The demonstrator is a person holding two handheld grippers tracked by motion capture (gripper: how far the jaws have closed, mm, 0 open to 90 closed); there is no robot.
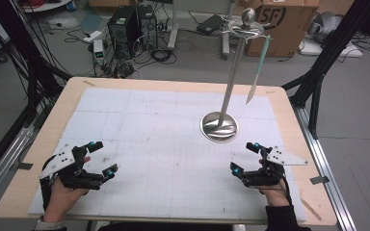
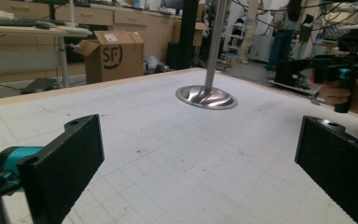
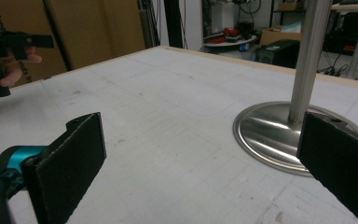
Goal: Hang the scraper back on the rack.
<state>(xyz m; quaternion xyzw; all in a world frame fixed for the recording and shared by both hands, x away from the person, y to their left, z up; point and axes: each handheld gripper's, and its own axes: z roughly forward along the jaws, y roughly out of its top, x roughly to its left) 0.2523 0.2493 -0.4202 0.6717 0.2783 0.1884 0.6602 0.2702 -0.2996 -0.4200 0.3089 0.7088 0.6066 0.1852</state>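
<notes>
A tall metal stand (image 1: 229,91) rises from a round steel base (image 1: 219,127) on the right half of the table; a long pale green knife-like piece (image 1: 258,72) hangs from a hook at its top. The base (image 2: 206,97) lies ahead in the left gripper view, and the base (image 3: 270,135) lies close ahead at the right in the right gripper view. My left gripper (image 1: 101,158) rests near the front left, open and empty. My right gripper (image 1: 243,156) rests near the front right, just in front of the base, also open and empty.
A white gridded mat (image 1: 164,139) covers the wooden table (image 1: 43,139). Behind the table stand computer towers (image 1: 132,24), cables and a cardboard box (image 1: 282,24). Black frame posts (image 1: 327,53) stand to the right. A person (image 2: 284,32) stands far off in the left gripper view.
</notes>
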